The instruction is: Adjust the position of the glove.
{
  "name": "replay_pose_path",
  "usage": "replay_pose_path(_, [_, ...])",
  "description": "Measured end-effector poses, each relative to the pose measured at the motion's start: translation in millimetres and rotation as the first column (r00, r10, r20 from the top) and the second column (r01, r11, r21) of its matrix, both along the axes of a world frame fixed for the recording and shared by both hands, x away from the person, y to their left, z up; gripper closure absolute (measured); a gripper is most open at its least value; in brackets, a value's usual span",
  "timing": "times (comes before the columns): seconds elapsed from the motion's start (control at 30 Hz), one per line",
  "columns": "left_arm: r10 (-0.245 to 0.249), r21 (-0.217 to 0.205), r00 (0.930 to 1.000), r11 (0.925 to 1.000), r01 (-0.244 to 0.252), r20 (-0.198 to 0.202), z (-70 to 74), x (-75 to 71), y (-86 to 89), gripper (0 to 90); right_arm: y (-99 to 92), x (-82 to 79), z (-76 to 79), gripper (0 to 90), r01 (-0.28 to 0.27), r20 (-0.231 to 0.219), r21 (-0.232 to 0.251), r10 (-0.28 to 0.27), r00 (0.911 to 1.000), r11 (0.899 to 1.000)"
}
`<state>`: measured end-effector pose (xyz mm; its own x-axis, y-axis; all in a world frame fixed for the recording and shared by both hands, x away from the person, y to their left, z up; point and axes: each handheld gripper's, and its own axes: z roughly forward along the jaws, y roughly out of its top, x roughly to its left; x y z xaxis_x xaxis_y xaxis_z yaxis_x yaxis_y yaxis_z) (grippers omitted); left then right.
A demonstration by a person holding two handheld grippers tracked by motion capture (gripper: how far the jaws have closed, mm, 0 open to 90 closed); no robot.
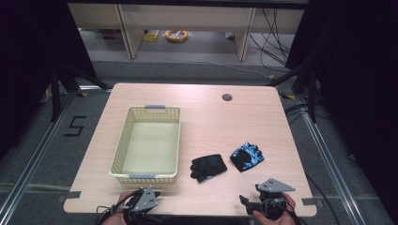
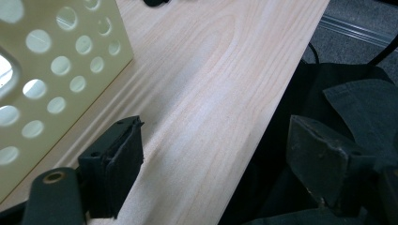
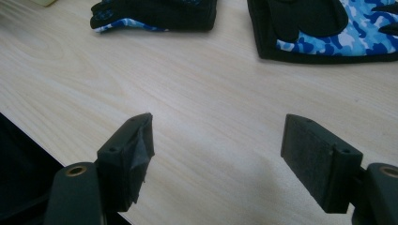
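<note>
Two gloves lie on the wooden table. The black one shows a blue trim; the other glove is black with a blue camouflage pattern. A cream perforated basket stands empty to their left. At the near table edge in front of the basket, my left gripper is open with nothing between its jaws. My right gripper is open too, over bare wood just short of the gloves.
A round cable hole sits near the table's far edge. Beyond the table are desk legs and a coil of orange cable on the floor. Dark cloth hangs below the near table edge beside my left gripper.
</note>
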<state>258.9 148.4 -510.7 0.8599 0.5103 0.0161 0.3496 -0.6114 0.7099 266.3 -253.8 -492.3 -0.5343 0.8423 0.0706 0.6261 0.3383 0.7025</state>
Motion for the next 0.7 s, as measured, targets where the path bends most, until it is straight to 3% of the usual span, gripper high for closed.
replay_pose_path(0.1, [0.005,-0.020,1.0000,0.9998,-0.005,-0.003,-0.6,-0.7,-0.7,18.8,-0.7,0.4,0.5,26.8,-0.007,0.011,-0.017,0.007,0.9999,1.000])
replay_pose_path(0.17, [0.002,-0.009,1.0000,1.0000,-0.002,0.002,-0.5,-0.1,-0.3,18.8,0.2,-0.2,1.5,26.8,0.000,-0.004,-0.010,0.000,1.0000,1.000])
replay_pose_path(0.27, [0.004,-0.002,1.0000,1.0000,-0.004,0.001,-0.1,0.0,-0.2,18.7,0.6,1.6,0.4,27.8,-0.024,0.015,-0.015,0.024,0.9996,1.000])
replay_pose_path(0.37, [0.003,-0.014,1.0000,0.9999,-0.003,-0.006,-0.3,-0.6,-0.7,18.8,1.8,2.1,0.6,28.9,-0.038,0.010,-0.002,0.038,0.9992,0.999])
replay_pose_path(0.5, [0.008,-0.020,1.0000,0.9998,-0.008,0.000,-0.7,-0.8,-1.3,18.8,4.4,3.0,2.7,33.4,-0.057,0.011,0.003,0.057,0.9983,0.998])
replay_pose_path(0.7, [0.007,-0.020,1.0000,0.9998,-0.007,-0.007,-1.1,-0.3,-1.4,18.7,13.8,8.4,10.6,42.5,-0.107,0.057,-0.004,0.107,0.9926,0.994])
